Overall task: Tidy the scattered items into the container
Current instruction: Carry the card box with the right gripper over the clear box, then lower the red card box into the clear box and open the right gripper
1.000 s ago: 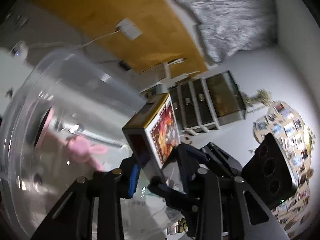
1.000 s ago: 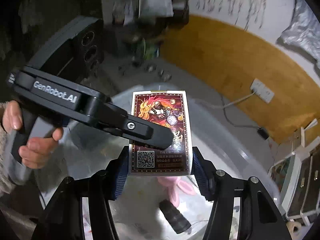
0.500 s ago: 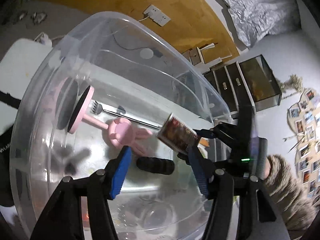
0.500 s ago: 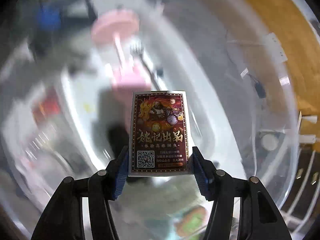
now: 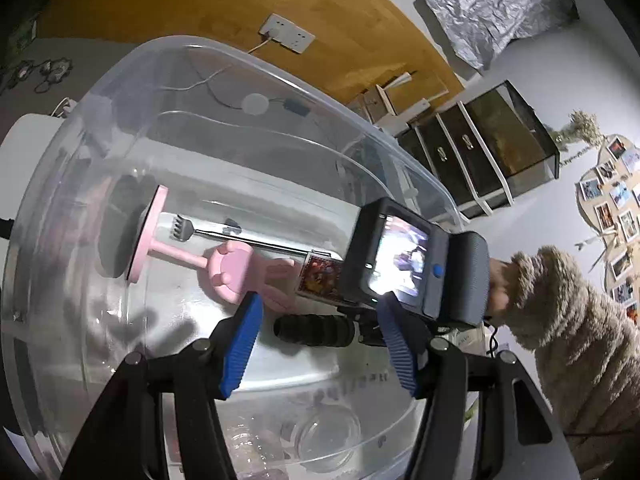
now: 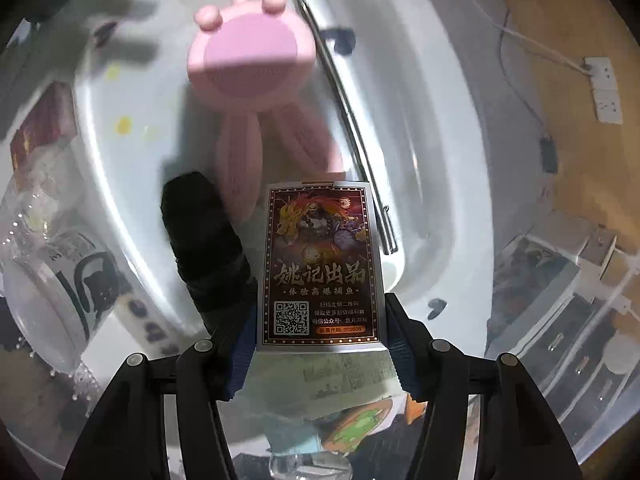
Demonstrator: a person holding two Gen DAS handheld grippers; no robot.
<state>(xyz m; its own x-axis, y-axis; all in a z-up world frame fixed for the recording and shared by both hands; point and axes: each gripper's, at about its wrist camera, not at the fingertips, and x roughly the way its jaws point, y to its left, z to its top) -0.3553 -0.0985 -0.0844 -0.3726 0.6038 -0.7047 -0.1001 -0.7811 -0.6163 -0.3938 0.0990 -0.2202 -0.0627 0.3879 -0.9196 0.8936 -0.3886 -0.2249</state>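
Seen from the left wrist, the left gripper [image 5: 318, 344] hangs with its blue fingers spread and nothing between them, just outside the near wall of the clear plastic container [image 5: 132, 92]. That released stance suits a hand with no load, standing by while the other works. Through the wall lie a pink rabbit-shaped holder [image 5: 232, 276] with its round base to the left, a metal back scratcher [image 5: 240, 238] behind it, and a black ribbed grip [image 5: 314, 330] close to the near wall. The right gripper's body [image 5: 404, 268], screen facing this camera, reaches into the tub from the right, a fleecy sleeve [image 5: 568, 320] behind it. At its tip the card box [image 5: 320, 276] sits low inside the container; whether it already touches the floor is hard to tell at this angle.

Seen from the right wrist, the right gripper [image 6: 320, 332] is clenched on the card box [image 6: 320, 264], pinching its lower edges so the printed face stays square to the lens. The box is carried over the tub floor, between the black grip [image 6: 204, 236] and the scratcher's shaft [image 6: 348, 120], the rabbit holder [image 6: 250, 52] beyond. That gap looks a likely resting place. Outside the wall stand a white cup [image 6: 60, 292] and some clear wrappers [image 6: 24, 208].
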